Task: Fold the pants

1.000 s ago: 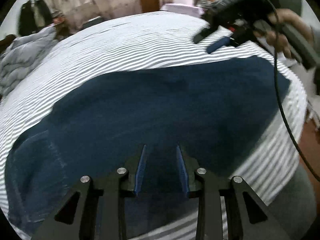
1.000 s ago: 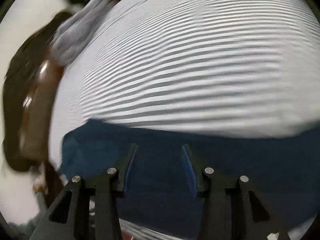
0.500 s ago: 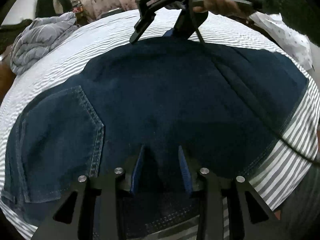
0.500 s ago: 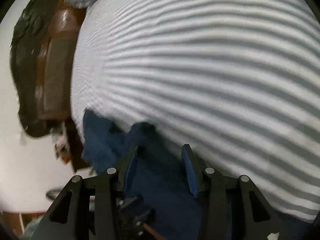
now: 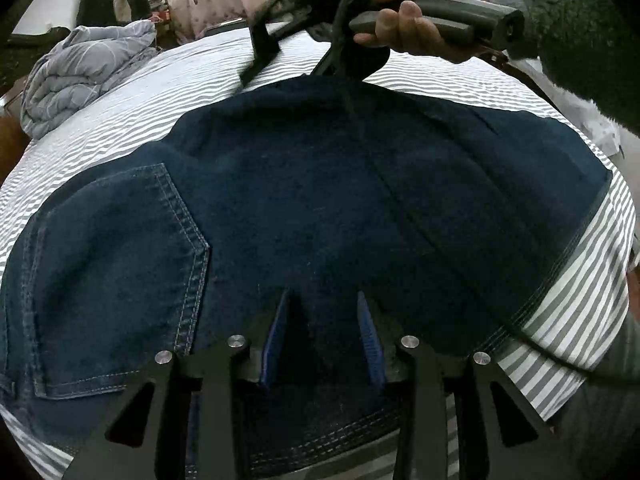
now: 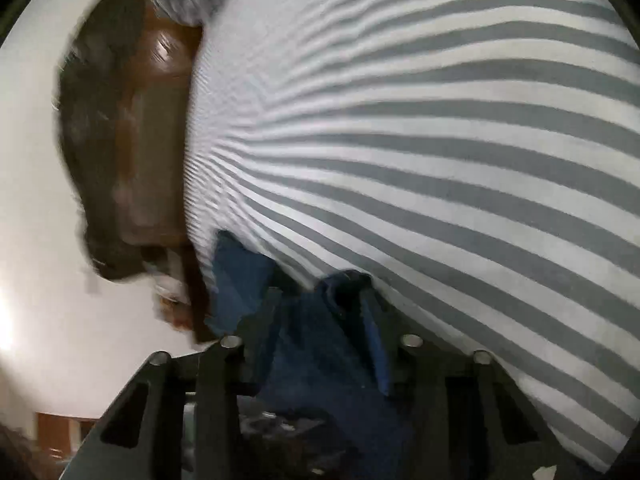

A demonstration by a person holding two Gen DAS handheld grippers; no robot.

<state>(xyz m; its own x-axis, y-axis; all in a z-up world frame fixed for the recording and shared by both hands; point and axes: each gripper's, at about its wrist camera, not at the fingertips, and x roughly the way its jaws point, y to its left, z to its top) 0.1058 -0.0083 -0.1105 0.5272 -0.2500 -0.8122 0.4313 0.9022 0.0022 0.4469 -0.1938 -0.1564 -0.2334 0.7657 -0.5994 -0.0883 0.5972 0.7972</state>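
Observation:
Dark blue jeans [image 5: 320, 200] lie spread on a grey-and-white striped bed sheet [image 5: 160, 92], with a back pocket [image 5: 120, 260] at the left. My left gripper [image 5: 322, 308] hovers low over the near edge of the jeans. Its blue pads are apart and flat denim lies under the gap, so it stands open. At the far edge, a hand [image 5: 408, 28] holds my right gripper [image 5: 284, 74]. In the right wrist view the right gripper [image 6: 320, 300] is closing its jaws. A bunched fold of the jeans [image 6: 312, 340] fills the gap between its fingers.
A rumpled grey duvet [image 5: 80, 72] sits at the bed's far left. A black cable [image 5: 400, 208] runs from the right gripper across the jeans. A dark green sleeve [image 5: 580, 32] is at the upper right. A brown wooden bed frame [image 6: 156, 140] borders the sheet [image 6: 440, 160].
The right gripper swung in from the upper right, dropped to the jeans' far edge and drew its fingers in around a fold. The left gripper shifted until the back pocket came into view.

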